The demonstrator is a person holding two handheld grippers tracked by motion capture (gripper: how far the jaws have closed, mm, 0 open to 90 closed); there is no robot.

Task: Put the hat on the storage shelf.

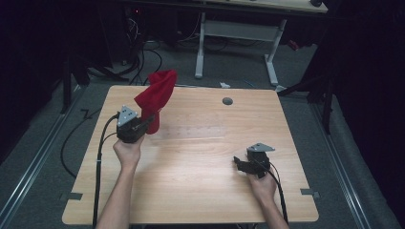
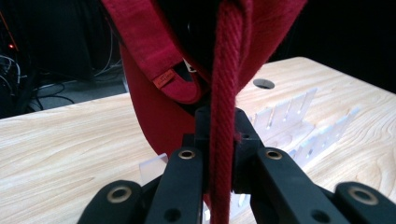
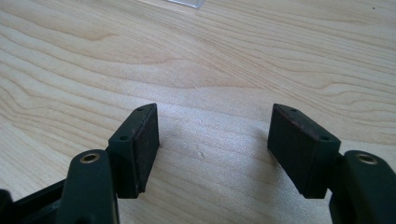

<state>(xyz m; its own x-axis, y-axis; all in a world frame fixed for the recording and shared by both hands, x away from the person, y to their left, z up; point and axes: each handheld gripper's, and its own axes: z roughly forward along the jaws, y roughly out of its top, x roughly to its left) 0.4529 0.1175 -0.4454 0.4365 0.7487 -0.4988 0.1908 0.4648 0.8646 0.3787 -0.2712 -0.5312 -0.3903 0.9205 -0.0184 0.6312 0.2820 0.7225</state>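
Note:
A red fabric cap (image 1: 155, 93) is held up above the far left of the wooden table (image 1: 200, 191). My left gripper (image 1: 149, 123) is shut on it from below. In the left gripper view the jaws (image 2: 222, 135) pinch a thick red woven edge (image 2: 225, 93) of the cap, and the rest of the cap (image 2: 154, 107) hangs wide above and behind. My right gripper (image 1: 239, 163) rests low over the near right of the table. Its jaws (image 3: 215, 149) stand open with bare wood between the pads.
A clear plastic slotted rack (image 2: 299, 126) stands on the table just beyond the cap. A round grommet hole (image 1: 227, 101) sits near the far edge. Behind the table are a white-legged desk (image 1: 239, 28) and cables on the floor.

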